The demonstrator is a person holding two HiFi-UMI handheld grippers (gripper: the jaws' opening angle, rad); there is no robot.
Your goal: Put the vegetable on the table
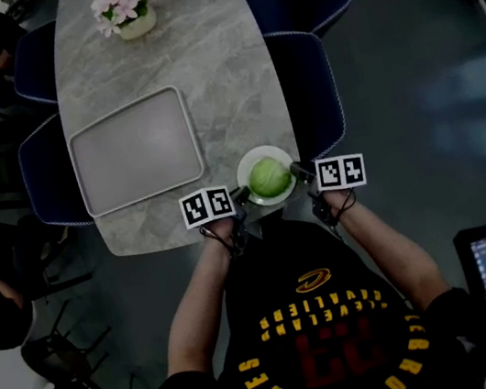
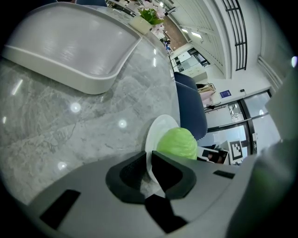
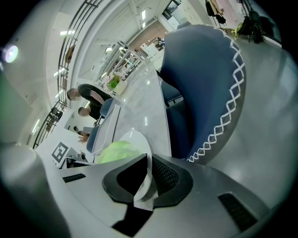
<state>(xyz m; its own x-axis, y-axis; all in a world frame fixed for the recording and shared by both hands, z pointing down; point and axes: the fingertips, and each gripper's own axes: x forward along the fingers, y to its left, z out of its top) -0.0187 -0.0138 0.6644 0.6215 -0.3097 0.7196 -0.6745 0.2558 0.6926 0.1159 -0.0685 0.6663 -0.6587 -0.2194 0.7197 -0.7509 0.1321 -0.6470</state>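
grey marble table (image 1: pixel 200 57) runs up the middle of the frame over dark floor (image 1: pixel 425 64), with blue chairs (image 1: pixel 309 84) tight against both long edges. tray (image 1: pixel 135 150) centre-left, flowers (image 1: pixel 128 9) at top. at the table's lower right corner, left gripper (image 1: pixel 241 195) and right gripper (image 1: pixel 300 169) each pinch the rim of the white plate (image 1: pixel 247 162), which carries the green vegetable (image 1: pixel 270 178).

One table (image 1: pixel 203 75) bears one tray (image 1: pixel 135 149), one flower pot (image 1: pixel 136 23) at its far end, and one plate (image 1: pixel 251 161) with one cabbage (image 1: pixel 269 178) at its near edge. Four blue chairs (image 1: pixel 309 93) stand beside the table, two along each long side. Two grippers are at the table's near edge, the left gripper (image 1: pixel 240 195) and the right gripper (image 1: pixel 298 170).
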